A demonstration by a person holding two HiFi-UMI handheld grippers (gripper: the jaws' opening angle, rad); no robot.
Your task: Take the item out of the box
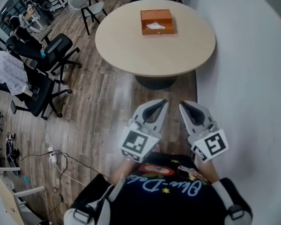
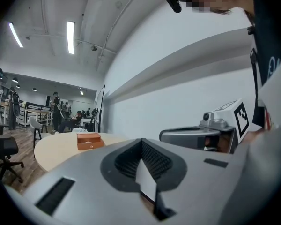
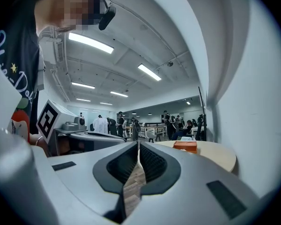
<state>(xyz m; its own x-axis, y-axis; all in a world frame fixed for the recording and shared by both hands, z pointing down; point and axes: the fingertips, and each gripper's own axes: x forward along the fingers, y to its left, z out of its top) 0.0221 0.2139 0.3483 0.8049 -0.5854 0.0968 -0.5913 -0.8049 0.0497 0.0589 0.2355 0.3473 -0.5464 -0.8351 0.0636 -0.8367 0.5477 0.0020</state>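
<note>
A round beige table (image 1: 131, 48) stands on a wood-plank floor (image 1: 103, 102), its dark pedestal base (image 1: 154, 82) showing beneath the near edge. A white wall (image 1: 253, 55) runs along the right, close beside the table. Black office chairs (image 1: 40, 90) stand to the left, one draped with a white garment, and a power strip with cables (image 1: 51, 158) lies on the floor nearer the person. Nothing stands between the grippers and the table.

The left gripper (image 1: 162, 102) and the right gripper (image 1: 182, 104) are held side by side close to the person's body, over the floor and pointing toward the table. Each gripper's view shows its jaws pressed together with nothing between them.

The orange box (image 1: 157, 21) sits open on the far part of the tabletop, with a white item (image 1: 155, 26) lying inside it. It is well apart from both grippers, straight ahead of them.
</note>
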